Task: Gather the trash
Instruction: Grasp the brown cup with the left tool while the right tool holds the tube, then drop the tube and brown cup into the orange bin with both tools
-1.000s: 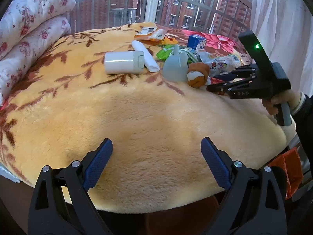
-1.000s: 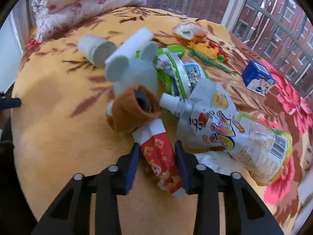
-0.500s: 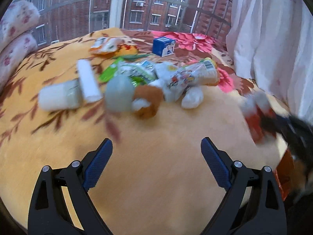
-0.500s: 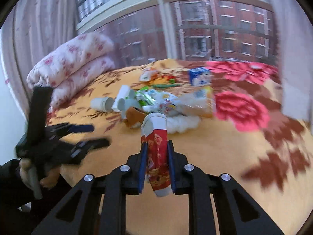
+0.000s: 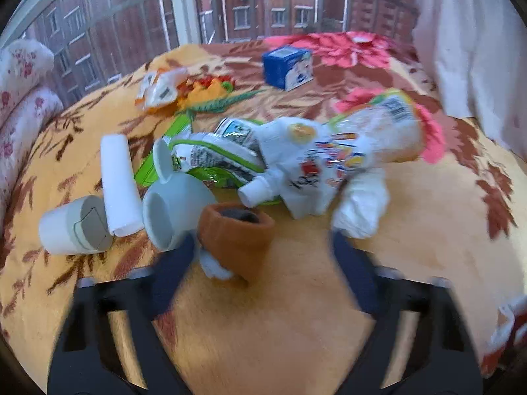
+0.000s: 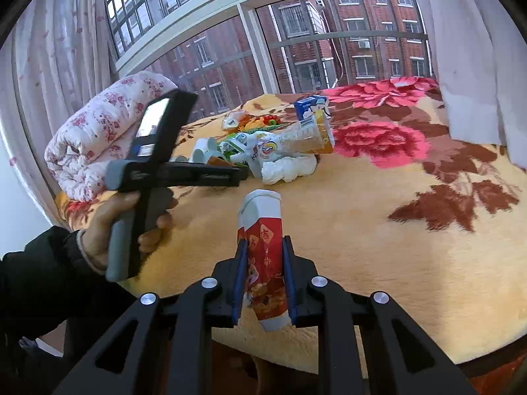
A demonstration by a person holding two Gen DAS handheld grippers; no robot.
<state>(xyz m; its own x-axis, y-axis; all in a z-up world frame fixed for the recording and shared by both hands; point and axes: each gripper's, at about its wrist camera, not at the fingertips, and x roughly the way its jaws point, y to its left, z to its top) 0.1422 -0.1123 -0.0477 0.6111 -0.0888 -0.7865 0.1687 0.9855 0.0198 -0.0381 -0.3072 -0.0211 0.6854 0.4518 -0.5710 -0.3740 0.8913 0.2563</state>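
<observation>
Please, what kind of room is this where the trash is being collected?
Most likely a bedroom in a flat. The trash lies on a bed with a plush flowered blanket, a rolled floral quilt sits at its far side, and a large curtained window looks out on brick apartment blocks.

bed (image 5: 296, 329), floral orange blanket | centre: heap of pouches (image 5: 329, 161), cups (image 5: 75, 225), tissue (image 5: 362, 207) | 12 o'clock: blue carton (image 5: 286, 67) | 9 o'clock: rolled quilt (image 6: 95, 138) | brown item (image 5: 237, 233), possibly a sock
</observation>
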